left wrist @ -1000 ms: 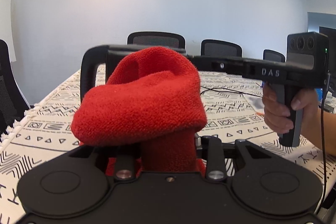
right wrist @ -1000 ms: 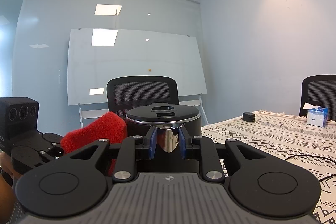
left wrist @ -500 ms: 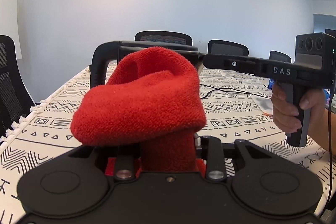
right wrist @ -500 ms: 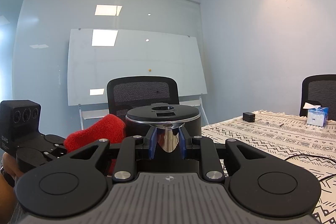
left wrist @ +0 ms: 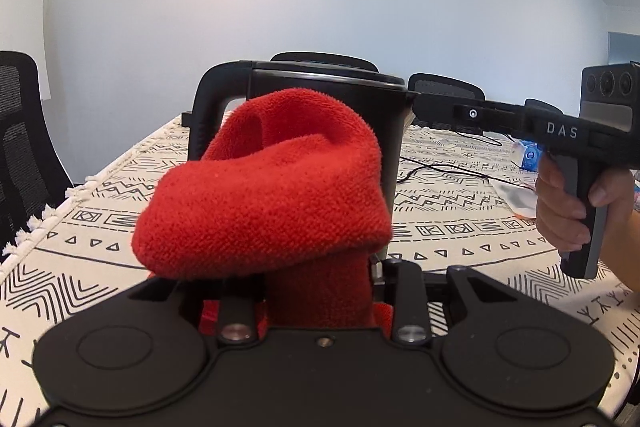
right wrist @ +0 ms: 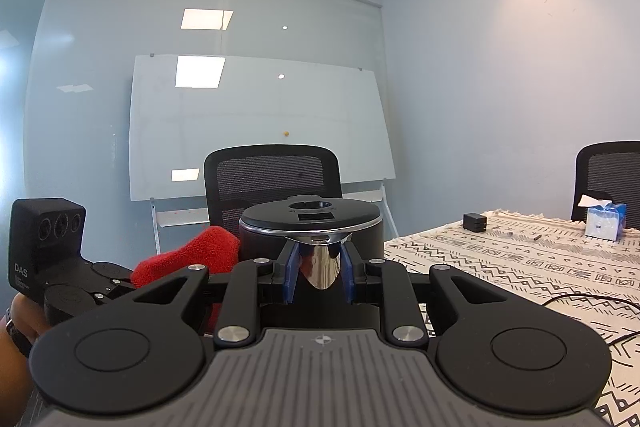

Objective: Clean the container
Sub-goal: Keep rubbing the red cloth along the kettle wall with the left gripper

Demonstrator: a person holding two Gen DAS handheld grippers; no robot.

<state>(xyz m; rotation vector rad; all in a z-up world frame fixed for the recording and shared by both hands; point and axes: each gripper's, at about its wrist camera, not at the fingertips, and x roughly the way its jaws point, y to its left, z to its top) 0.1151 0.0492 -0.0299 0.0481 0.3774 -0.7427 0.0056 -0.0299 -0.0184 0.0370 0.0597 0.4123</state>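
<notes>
Wiping underway: left gripper [left wrist: 320, 291] clamps cloth [left wrist: 272, 195] beside kettle [left wrist: 320, 95]; right gripper [right wrist: 320, 275] pinches its spout; next, press cloth onto its wall

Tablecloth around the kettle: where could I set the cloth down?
Bare tablecloth lies left of the kettle, toward the fringed edge. Right is crowded: cable, packets, right gripper. The red cloth hides the cloth directly ahead.

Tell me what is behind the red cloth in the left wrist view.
A black kettle stands behind the red cloth: its handle, lid rim and right side show. Its lower body and base are covered by the cloth.
</notes>
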